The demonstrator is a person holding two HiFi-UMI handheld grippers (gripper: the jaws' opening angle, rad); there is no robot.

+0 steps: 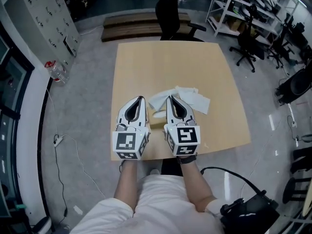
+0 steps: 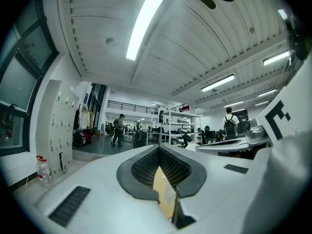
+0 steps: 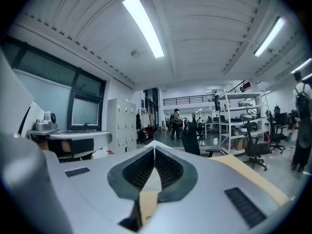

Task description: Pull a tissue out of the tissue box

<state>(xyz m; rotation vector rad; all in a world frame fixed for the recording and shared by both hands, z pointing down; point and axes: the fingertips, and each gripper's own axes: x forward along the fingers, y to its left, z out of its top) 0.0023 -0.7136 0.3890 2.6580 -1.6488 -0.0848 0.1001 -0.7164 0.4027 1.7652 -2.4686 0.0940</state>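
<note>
Nearest to me are my white-clad lap (image 1: 156, 206) and two bare forearms (image 1: 127, 182), which carry the tongs side by side over the near edge of the worktop (image 1: 165, 67), each with its marker cube (image 1: 130, 144) turned up toward me. My left tongs (image 1: 142, 98) are closed, the tips meeting in a point, and the left gripper view shows a sliver of tan and white through the slit behind those tips. My right tongs (image 1: 170, 97) are closed as well, tip against tip; whether a wisp of tissue is caught there I cannot tell. Both point level across the room, clear of the worktop, toward strip lights (image 3: 144, 26), shelving (image 3: 236, 112) and people (image 3: 175, 123) far off. The tissue box (image 1: 157, 121) lies below and between the two tongs, a tan block mostly hidden by their bodies. Loose white tissues (image 1: 190, 100) lie rumpled on the worktop just past the tip of the right tongs, spreading to either side of it. Well beyond both tongs, at the worktop's far edge, stands a black office chair (image 1: 171, 13). Off to the left of the left tongs a cable (image 1: 63, 143) trails on the floor, and farther that way a water bottle (image 1: 57, 74) sits by a grey locker cabinet (image 1: 41, 18).
</note>
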